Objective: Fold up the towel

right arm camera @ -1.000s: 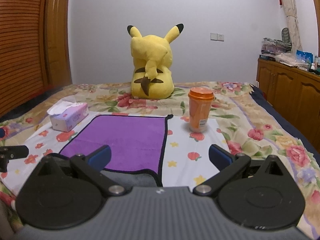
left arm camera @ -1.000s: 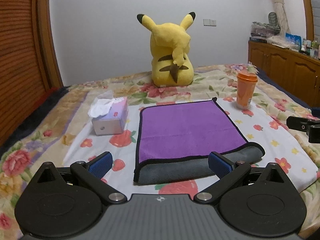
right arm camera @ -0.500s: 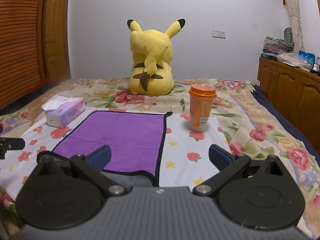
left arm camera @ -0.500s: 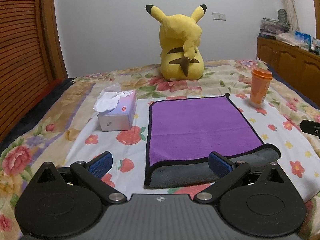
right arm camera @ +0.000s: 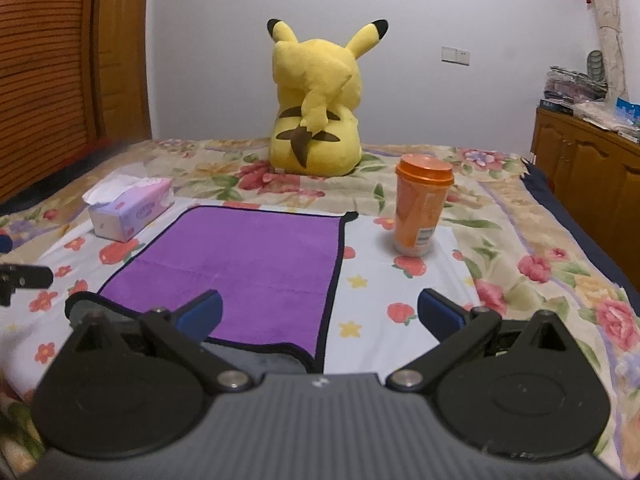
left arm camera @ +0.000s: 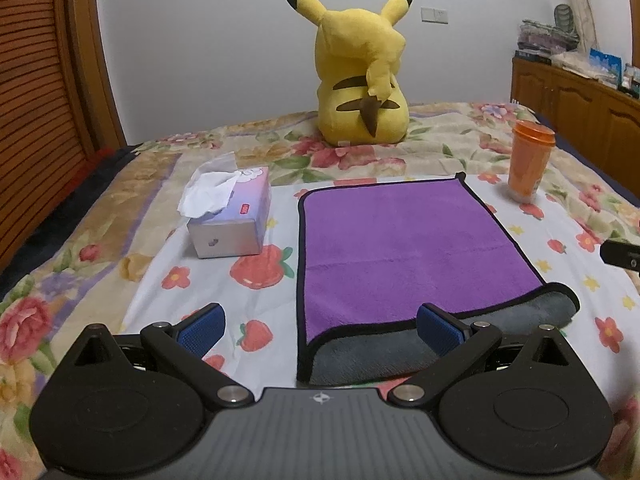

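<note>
A purple towel [left arm camera: 404, 248] with a black hem lies folded on the flowered bed; its grey underside shows along the near edge. My left gripper [left arm camera: 322, 326] hovers open just before the towel's near left corner, with nothing between its blue pads. The same towel [right arm camera: 248, 264] appears in the right wrist view, where my right gripper [right arm camera: 320, 314] hangs open over its near right corner, also holding nothing. The tip of the other gripper shows at the right edge of the left view and the left edge of the right view.
A tissue box [left arm camera: 230, 220] sits left of the towel. An orange lidded cup [right arm camera: 422, 208] stands to its right. A yellow plush toy [left arm camera: 362, 76] sits at the far end of the bed. A wooden cabinet [right arm camera: 592, 164] lines the right wall.
Both grippers have drawn back and risen slightly from the towel. The left view has swung left, so the towel sits more to the right. Both stay open.
</note>
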### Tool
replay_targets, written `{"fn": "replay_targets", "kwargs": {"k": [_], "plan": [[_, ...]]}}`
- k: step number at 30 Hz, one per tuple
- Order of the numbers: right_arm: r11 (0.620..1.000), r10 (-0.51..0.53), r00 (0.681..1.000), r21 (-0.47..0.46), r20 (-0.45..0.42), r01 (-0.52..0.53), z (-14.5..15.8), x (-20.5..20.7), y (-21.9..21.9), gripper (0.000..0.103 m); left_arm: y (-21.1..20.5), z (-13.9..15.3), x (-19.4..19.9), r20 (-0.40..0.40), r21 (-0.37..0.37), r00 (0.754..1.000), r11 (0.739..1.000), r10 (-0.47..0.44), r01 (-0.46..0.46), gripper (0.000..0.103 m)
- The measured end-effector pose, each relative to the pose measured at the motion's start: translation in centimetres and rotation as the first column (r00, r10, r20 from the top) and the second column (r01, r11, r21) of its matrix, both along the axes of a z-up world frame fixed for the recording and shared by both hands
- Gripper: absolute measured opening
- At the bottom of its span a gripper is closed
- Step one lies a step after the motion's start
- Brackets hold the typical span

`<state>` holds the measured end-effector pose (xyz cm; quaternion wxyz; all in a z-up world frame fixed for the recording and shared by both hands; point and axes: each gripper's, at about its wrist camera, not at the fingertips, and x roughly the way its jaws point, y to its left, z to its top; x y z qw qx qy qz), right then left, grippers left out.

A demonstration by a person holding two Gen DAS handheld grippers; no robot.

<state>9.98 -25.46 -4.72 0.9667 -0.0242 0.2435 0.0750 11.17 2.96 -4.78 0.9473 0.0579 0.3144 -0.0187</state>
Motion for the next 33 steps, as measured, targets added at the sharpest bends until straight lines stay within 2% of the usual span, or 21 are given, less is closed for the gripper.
{"fn": "replay_targets", "kwargs": {"k": [12,19,23,25,27,29,33], "plan": [[0.999,0.043,0.998,0.003,-0.053,-0.043,-1.0,2.2,0.2,0.103,1.2,-2.3,3.3,-0.093,0.047,0.994,0.997,-0.063,0.067,0.103],[0.998,0.061,0.994,-0.005,-0.09,-0.062,-1.7,3.4,0.5,0.103,1.7,-3.7,4.8,-0.157,0.034,0.982,0.993,-0.105,0.112,0.097],[0.997,0.079,0.99,-0.011,-0.119,-0.081,-2.2,4.0,0.8,0.103,2.0,-4.4,5.5,-0.191,0.012,0.974,0.992,-0.121,0.126,0.09],[0.996,0.089,0.987,-0.011,-0.134,-0.092,-2.5,4.2,0.9,0.102,2.1,-4.8,5.9,-0.204,0.009,0.971,0.992,-0.124,0.129,0.088],[0.995,0.098,0.984,-0.009,-0.149,-0.1,-2.8,4.5,1.0,0.088,2.1,-5.1,6.2,-0.217,-0.001,0.968,0.991,-0.129,0.132,0.084],[0.994,0.104,0.979,-0.004,-0.173,-0.106,-3.2,4.8,1.0,0.087,2.2,-5.5,6.4,-0.232,-0.01,0.963,0.99,-0.136,0.137,0.078],[0.994,0.111,0.972,0.005,-0.206,-0.112,-3.7,5.2,1.0,0.087,2.0,-6.1,6.5,-0.251,0.007,0.957,0.988,-0.145,0.152,0.075]]}}
